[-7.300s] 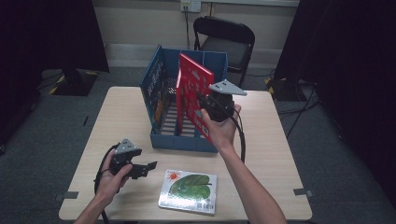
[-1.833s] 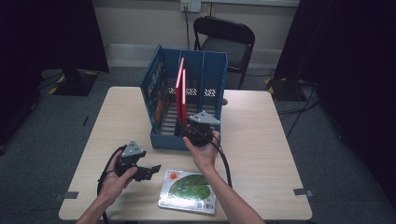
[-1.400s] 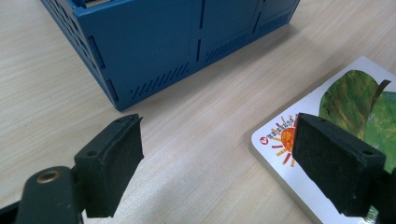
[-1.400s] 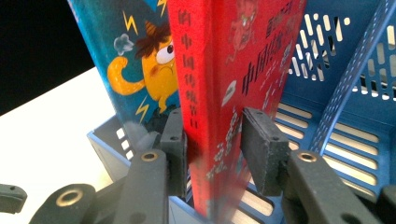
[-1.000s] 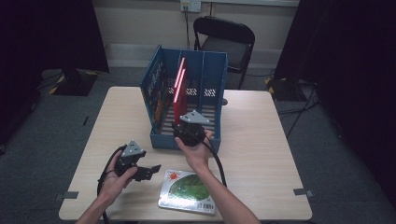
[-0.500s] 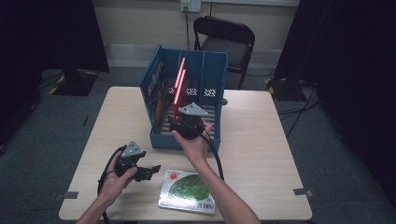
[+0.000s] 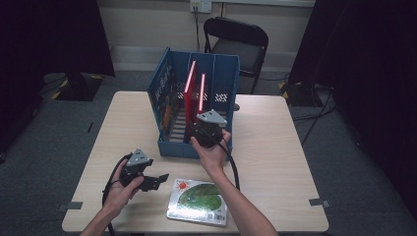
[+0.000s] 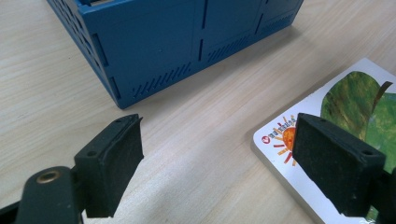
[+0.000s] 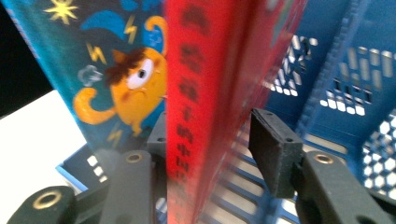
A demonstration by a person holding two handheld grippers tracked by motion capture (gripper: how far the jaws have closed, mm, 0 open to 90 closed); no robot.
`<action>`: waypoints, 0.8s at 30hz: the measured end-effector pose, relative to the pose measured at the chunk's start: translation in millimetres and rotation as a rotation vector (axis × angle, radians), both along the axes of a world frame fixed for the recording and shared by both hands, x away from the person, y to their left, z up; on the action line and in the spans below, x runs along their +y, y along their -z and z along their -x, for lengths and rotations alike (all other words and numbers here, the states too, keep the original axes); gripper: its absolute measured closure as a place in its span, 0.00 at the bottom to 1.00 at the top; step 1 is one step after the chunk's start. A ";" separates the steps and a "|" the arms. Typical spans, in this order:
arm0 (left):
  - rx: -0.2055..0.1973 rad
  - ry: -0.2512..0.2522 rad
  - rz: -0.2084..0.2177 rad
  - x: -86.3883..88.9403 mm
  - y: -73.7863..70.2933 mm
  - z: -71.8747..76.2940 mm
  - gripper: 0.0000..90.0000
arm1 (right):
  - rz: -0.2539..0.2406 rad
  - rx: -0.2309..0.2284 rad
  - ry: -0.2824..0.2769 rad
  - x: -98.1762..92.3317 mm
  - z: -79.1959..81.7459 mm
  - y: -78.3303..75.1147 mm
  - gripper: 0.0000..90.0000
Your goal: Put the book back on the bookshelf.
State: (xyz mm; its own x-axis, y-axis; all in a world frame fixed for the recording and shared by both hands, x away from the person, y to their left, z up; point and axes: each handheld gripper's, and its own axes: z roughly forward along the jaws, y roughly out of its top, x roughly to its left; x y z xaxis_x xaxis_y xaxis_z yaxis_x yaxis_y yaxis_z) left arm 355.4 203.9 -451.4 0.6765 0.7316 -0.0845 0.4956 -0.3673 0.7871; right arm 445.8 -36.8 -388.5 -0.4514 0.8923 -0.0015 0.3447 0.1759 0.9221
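Observation:
A red book [image 7: 193, 101] stands on edge inside the blue crate [image 7: 196, 147]. Its spine [image 9: 205, 116] runs up between the jaws of my right gripper [image 7: 195, 127]. Those jaws have just been closing, and the right pad [image 9: 275, 149] touches the book's side while the left pad is hidden behind it. My left gripper [image 7: 161, 180] rests low on the table at the left, open, with nothing between its pads [image 8: 112, 168]. A flat book with a green leaf cover [image 7: 199, 201] lies just to its right, and its corner [image 8: 327, 107] sits near the right pad.
A second book with a cartoon monster cover [image 9: 116, 70] leans against the crate's left wall [image 7: 164, 93]. A black folding chair [image 7: 236, 44] stands behind the wooden table [image 7: 275, 147]. Cables trail from both grippers.
The red book, held high over the crate several seconds ago, now stands inside it. In the last second my right gripper and the book's near edge shifted slightly right. The left gripper stayed put.

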 end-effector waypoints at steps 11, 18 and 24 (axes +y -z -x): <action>0.005 0.001 0.001 -0.6 0.6 -0.9 0.18 | 0.012 -0.023 0.047 -11.8 -1.8 -3.7 0.83; -0.001 0.001 0.000 0.7 0.4 -0.8 0.18 | -0.008 -0.082 0.129 -9.4 1.3 0.5 0.89; 0.007 -0.007 0.001 1.0 0.6 -1.0 0.18 | -0.022 -0.121 0.134 -8.9 1.3 -4.1 0.89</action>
State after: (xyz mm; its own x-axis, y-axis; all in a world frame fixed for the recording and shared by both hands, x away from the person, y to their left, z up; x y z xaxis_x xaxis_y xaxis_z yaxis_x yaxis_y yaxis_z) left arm 356.4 204.9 -451.9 0.6704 0.7365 -0.0902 0.5041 -0.3629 0.7837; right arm 444.5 -45.7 -384.4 -0.3257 0.9450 -0.0285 0.2496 0.1150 0.9615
